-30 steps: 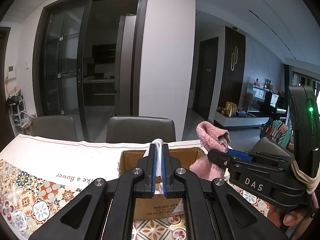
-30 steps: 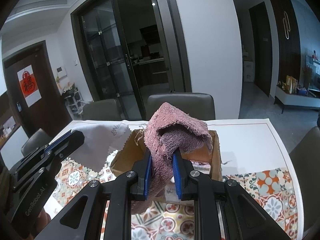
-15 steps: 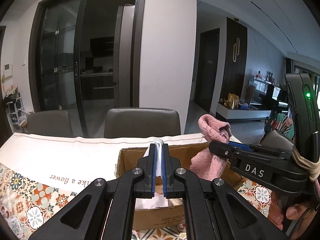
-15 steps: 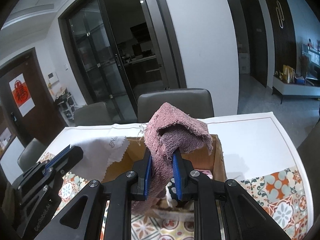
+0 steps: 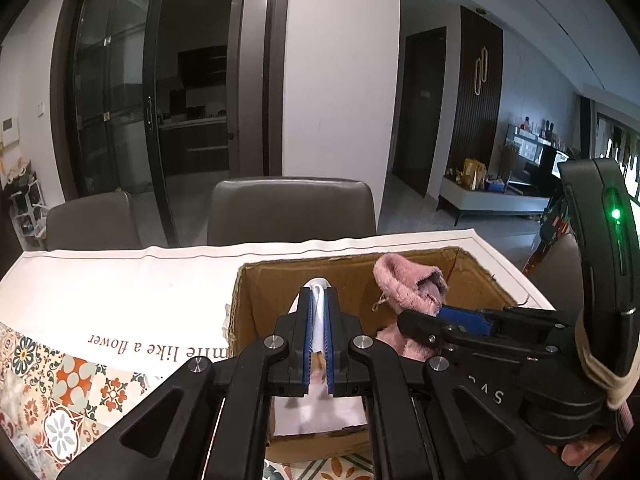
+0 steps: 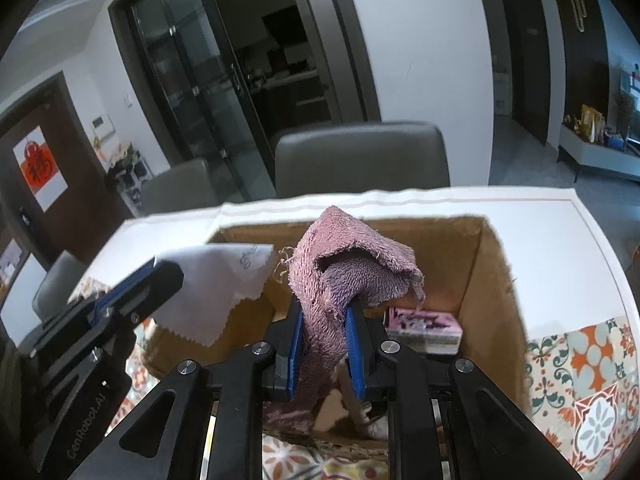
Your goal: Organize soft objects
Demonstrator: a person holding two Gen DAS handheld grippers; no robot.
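Observation:
My left gripper is shut on a thin white cloth and holds it over the left part of an open cardboard box. The cloth also shows in the right wrist view, hanging over the box's left wall. My right gripper is shut on a pink towel and holds it above the box's inside. The towel shows in the left wrist view too, with the right gripper beside mine.
The box stands on a table with a white runner and a patterned tile cloth. A pink printed packet lies inside the box. Grey chairs stand behind the table.
Both grippers have moved forward and down towards the box. The pink towel and the white cloth now hang over the box opening.

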